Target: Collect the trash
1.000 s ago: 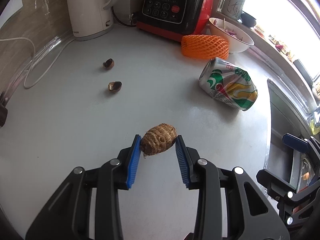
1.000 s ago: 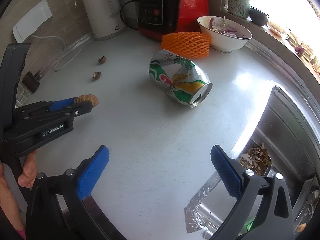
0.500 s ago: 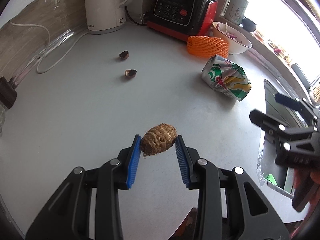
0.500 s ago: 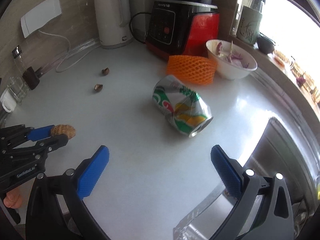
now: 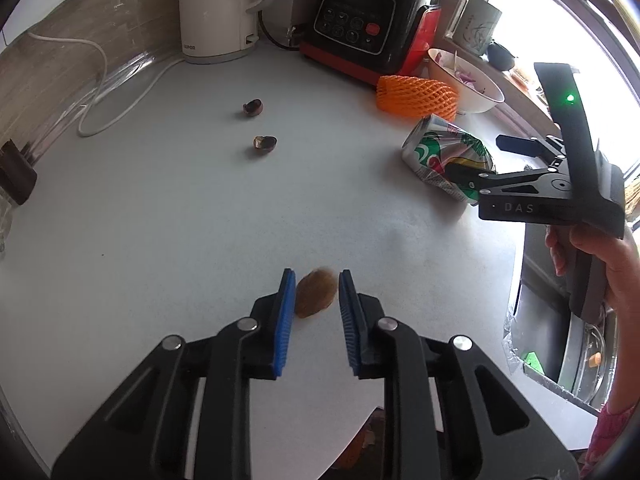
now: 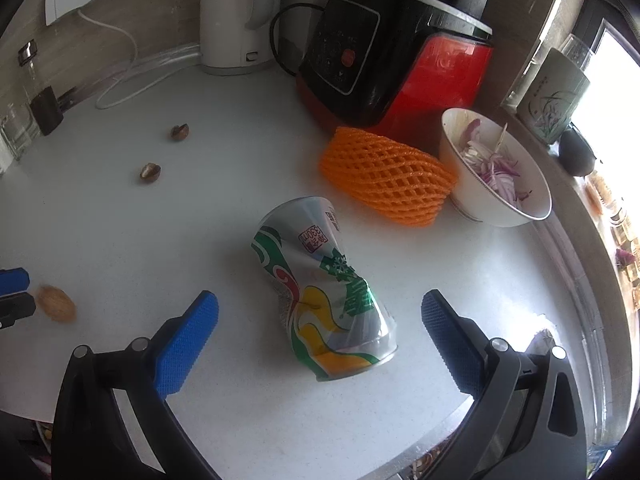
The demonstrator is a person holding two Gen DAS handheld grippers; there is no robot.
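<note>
A brown fibrous husk [image 5: 315, 294] sits blurred between the blue pads of my left gripper [image 5: 316, 300], whose jaws stand slightly wider than it, so it is loose. It also shows in the right wrist view [image 6: 56, 304]. My right gripper [image 6: 320, 320] is wide open, its fingers on either side of a crushed green and silver can [image 6: 326, 300] lying on the white counter [image 6: 160, 240]. The can [image 5: 448, 160] and the right gripper [image 5: 520, 168] show in the left wrist view. Two brown nut shells [image 5: 264, 143] [image 5: 253, 107] and an orange foam net [image 6: 384, 178] lie farther back.
A white kettle [image 5: 218, 8], a red and black cooker [image 5: 372, 20] and a bowl of sliced onion [image 6: 496, 172] stand at the back. A white cable [image 5: 108, 112] runs along the left. The sink [image 5: 560, 320] is to the right. The counter's front edge is near.
My left gripper's jaws have opened and the husk has come loose, dropping slightly. My right gripper has moved forward and now straddles the can.
</note>
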